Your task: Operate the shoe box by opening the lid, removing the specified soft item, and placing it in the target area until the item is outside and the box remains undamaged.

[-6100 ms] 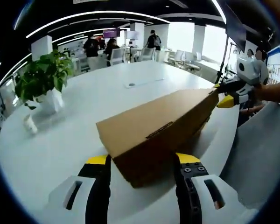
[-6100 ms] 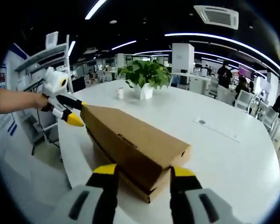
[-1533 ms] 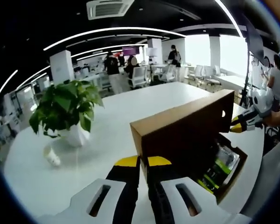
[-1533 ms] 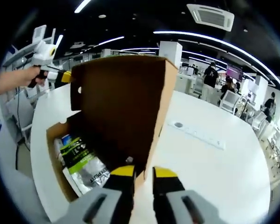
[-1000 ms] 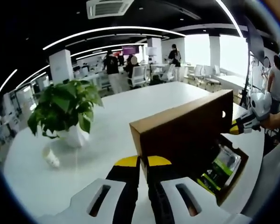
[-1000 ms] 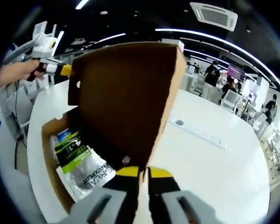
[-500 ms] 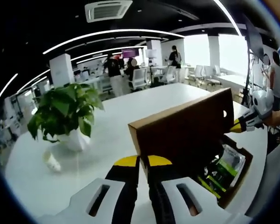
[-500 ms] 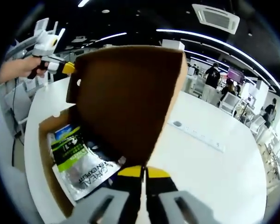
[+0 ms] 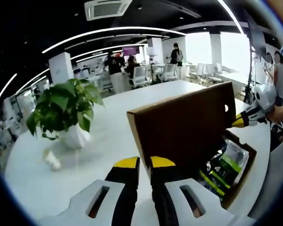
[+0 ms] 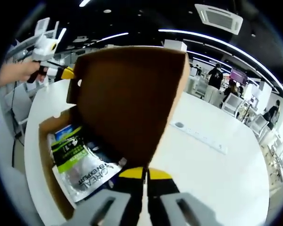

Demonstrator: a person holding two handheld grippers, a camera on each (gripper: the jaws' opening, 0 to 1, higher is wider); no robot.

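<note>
"OREAL", "EXPERT" on the silver-green pouch (image 10: 80,165)

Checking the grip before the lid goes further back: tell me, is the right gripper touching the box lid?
Touching. In the right gripper view, the right gripper has its yellow-tipped jaws pressed together on the bottom edge of the raised lid, with no gap visible.

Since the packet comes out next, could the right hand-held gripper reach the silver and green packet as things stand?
Probably not yet: the right hand-held gripper is shut on the raised brown cardboard lid. The silver and green packet lies uncovered in the box.
</note>
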